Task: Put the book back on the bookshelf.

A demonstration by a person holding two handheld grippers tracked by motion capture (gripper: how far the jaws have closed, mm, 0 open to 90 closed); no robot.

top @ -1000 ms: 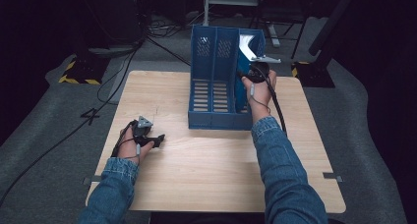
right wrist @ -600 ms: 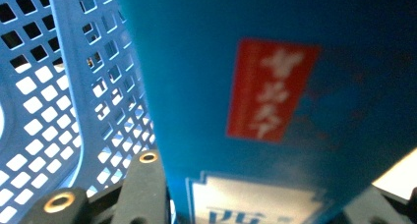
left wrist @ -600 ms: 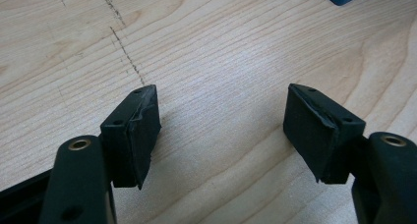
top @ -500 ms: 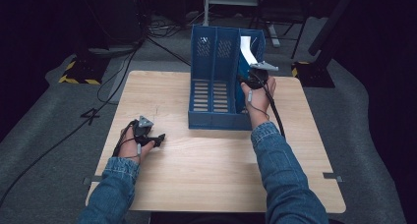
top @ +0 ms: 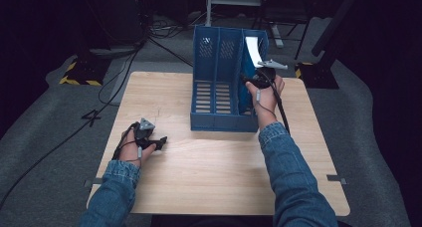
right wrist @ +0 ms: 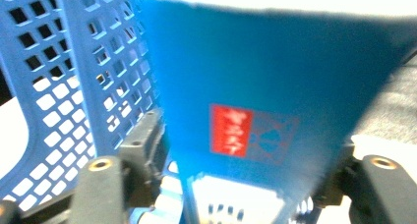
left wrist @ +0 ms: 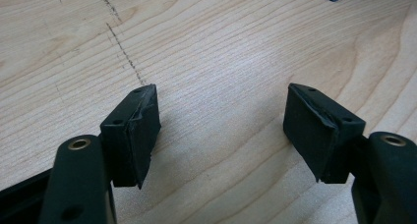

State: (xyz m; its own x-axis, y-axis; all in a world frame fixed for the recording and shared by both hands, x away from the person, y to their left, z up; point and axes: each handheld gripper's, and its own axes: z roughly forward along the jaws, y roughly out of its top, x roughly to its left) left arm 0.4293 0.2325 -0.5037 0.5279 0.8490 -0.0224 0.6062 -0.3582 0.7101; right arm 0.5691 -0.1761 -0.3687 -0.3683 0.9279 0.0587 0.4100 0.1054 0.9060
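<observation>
The right hand-held gripper (top: 260, 78) sits at the open front of the right-hand slot of the blue file rack (top: 219, 95), which stands upright toward the far side of the counter (top: 199, 172). A blue folder (right wrist: 265, 86) with a white inner face and a red label stands in that slot; in the high view only its white top strip (top: 253, 50) clears the rack wall, the rest is hidden behind the rack and the gripper. In the right gripper view the folder is blurred and cut off at the top – its lower edge lies between the two jaws, but whether the pads touch it I cannot tell. Those jaws have just been opening and now stand parted, with the folder between them.

The left hand-held gripper (top: 158, 143) rests low over bare wood, well apart from the rack, its jaws wide apart with nothing between.

Against the earlier pictures, the folder has sunk deeper into the slot – less white shows above the rack. The left hand has kept its place.
</observation>
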